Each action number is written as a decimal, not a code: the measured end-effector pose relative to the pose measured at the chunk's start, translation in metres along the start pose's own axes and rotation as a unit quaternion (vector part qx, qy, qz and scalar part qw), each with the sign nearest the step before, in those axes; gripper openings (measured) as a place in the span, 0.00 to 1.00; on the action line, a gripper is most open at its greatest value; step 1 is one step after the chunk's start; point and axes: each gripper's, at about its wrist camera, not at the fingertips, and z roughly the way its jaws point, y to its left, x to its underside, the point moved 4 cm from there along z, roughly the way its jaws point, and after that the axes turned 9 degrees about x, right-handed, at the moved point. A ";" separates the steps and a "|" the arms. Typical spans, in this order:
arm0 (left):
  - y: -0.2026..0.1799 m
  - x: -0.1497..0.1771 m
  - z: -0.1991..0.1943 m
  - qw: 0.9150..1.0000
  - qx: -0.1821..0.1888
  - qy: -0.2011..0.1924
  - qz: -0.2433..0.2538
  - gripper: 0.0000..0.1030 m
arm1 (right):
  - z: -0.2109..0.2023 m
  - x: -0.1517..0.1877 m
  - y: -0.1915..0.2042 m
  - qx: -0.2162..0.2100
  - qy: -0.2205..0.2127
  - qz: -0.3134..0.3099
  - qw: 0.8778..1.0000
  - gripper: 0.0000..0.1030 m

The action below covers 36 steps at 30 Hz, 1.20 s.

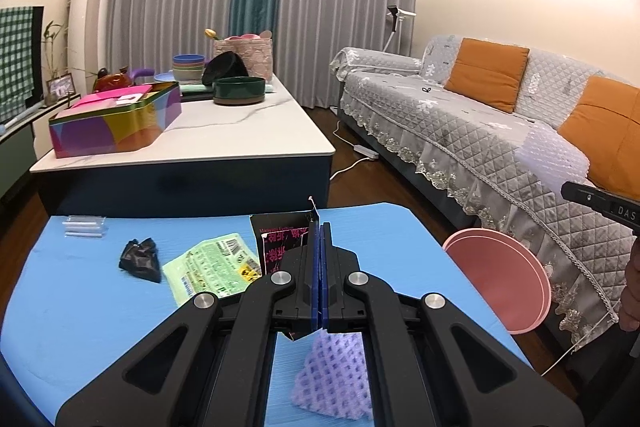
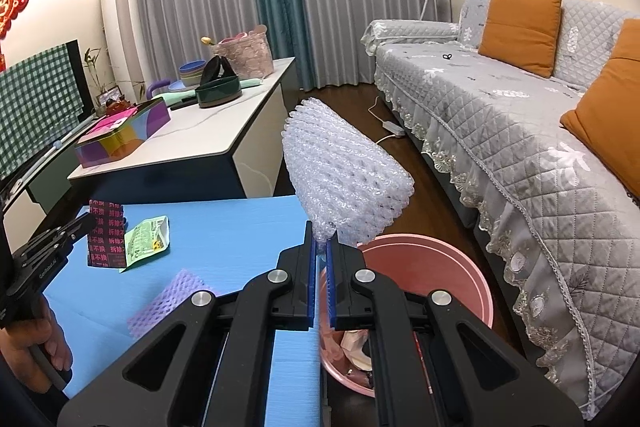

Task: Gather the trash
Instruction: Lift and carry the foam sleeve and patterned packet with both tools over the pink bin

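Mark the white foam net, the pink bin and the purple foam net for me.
white foam net (image 2: pixel 344 171), right wrist view, middle of its mesh.
pink bin (image 2: pixel 472 279), right wrist view, inner wall by the rim.
purple foam net (image 1: pixel 332 379), left wrist view, centre of its mesh.

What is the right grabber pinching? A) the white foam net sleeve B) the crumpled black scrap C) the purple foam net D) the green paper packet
A: the right gripper is shut on the bottom edge of the white foam net sleeve, holding it up above the round pink plastic bucket, while the other items lie on the blue mat.
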 end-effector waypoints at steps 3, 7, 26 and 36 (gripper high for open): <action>-0.005 0.001 0.003 1.000 0.004 0.002 0.002 0.00 | 0.000 -0.002 -0.004 0.007 -0.003 0.001 1.000 0.05; -0.010 0.003 0.010 1.000 0.010 0.007 0.004 0.00 | 0.001 -0.004 -0.012 0.015 -0.003 0.007 1.000 0.05; -0.062 -0.007 0.044 0.998 0.052 0.019 0.027 0.00 | 0.013 -0.007 -0.062 0.056 -0.003 0.036 0.998 0.05; -0.116 -0.016 0.074 0.994 0.096 0.021 0.051 0.00 | 0.027 0.002 -0.085 0.072 0.013 0.049 0.996 0.05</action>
